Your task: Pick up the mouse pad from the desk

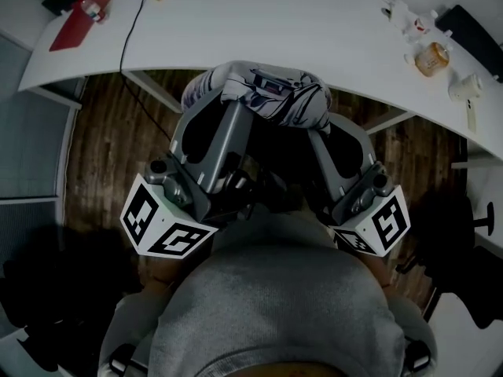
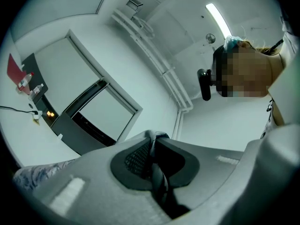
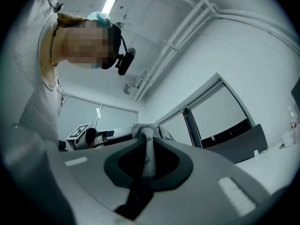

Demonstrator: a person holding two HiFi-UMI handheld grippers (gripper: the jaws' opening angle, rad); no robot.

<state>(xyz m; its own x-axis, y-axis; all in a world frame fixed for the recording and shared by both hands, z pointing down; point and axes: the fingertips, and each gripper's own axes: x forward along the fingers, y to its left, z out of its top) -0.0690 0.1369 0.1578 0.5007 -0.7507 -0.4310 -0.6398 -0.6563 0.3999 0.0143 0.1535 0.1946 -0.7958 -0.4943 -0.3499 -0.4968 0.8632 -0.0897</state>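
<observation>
The mouse pad [image 1: 259, 93], soft with a grey-and-white pattern, hangs bunched between my two grippers, off the white desk [image 1: 275, 30] and above the wooden floor. My left gripper [image 1: 214, 85] is shut on its left end and my right gripper [image 1: 316, 108] is shut on its right end. In the left gripper view the left gripper [image 2: 153, 137] pinches a thin patterned edge of the pad [image 2: 158, 175]. In the right gripper view the right gripper [image 3: 143, 128] clamps the pad's thin edge [image 3: 147, 156]. Both grippers are held close to the person's grey-clad body and point upward.
On the desk lie a red item [image 1: 78, 18] and a black cable [image 1: 130, 38] at the left, a tan jar [image 1: 431, 57] and white objects [image 1: 464, 89] at the right. Desk legs [image 1: 149, 89] stand below the desk's edge. A dark chair base [image 1: 479, 218] sits at the right.
</observation>
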